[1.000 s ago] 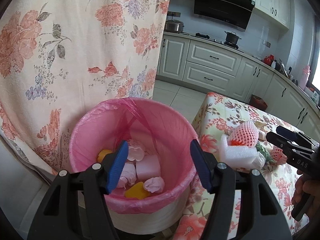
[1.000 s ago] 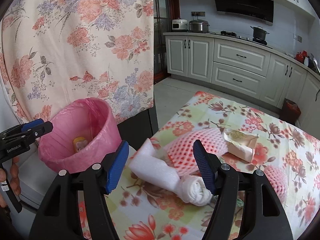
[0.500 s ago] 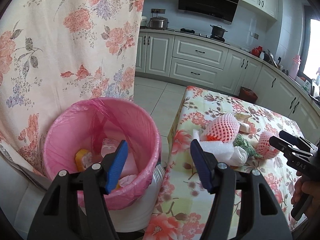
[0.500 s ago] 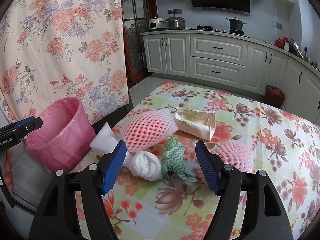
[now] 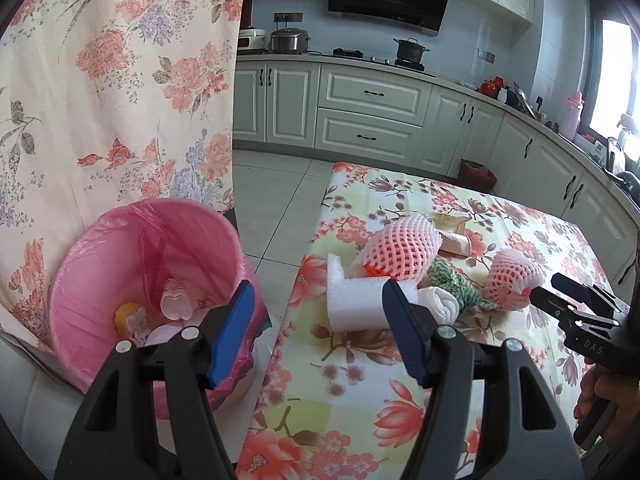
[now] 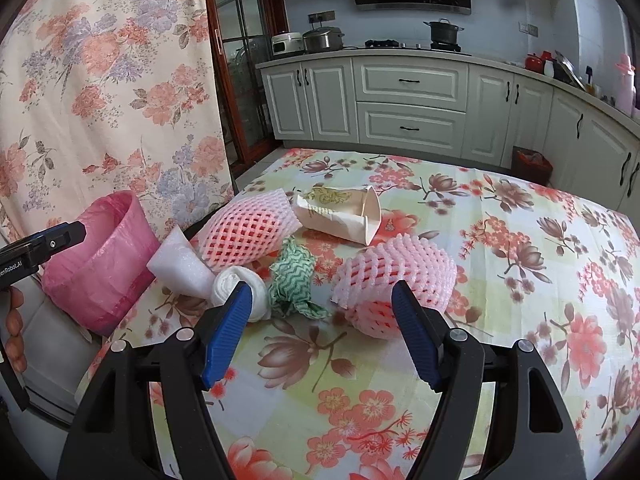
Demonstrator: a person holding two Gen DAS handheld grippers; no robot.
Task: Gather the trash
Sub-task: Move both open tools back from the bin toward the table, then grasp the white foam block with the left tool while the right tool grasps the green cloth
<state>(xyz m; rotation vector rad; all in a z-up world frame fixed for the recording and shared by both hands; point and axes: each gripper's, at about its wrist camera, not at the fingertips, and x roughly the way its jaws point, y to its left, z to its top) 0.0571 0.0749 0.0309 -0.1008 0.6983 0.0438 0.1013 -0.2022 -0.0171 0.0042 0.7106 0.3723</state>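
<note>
My right gripper [image 6: 320,328] gapes empty before the near foam net [image 6: 394,280], mid-tabletop; left gripper [image 5: 318,326], also open and empty, faces the foam block [image 5: 354,300] at the bin-side edge. I should straddle the net squarely, then squeeze gently.

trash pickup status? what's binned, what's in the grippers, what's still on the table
Done: the pink-lined bin already holds several pieces.
In hand: nothing. The left gripper and right gripper are both open and empty.
Left on the table: white foam block, rolled white tissue, green cloth scrap, two pink foam fruit nets, and a crumpled paper carton. Roughly halfway at best.
</note>
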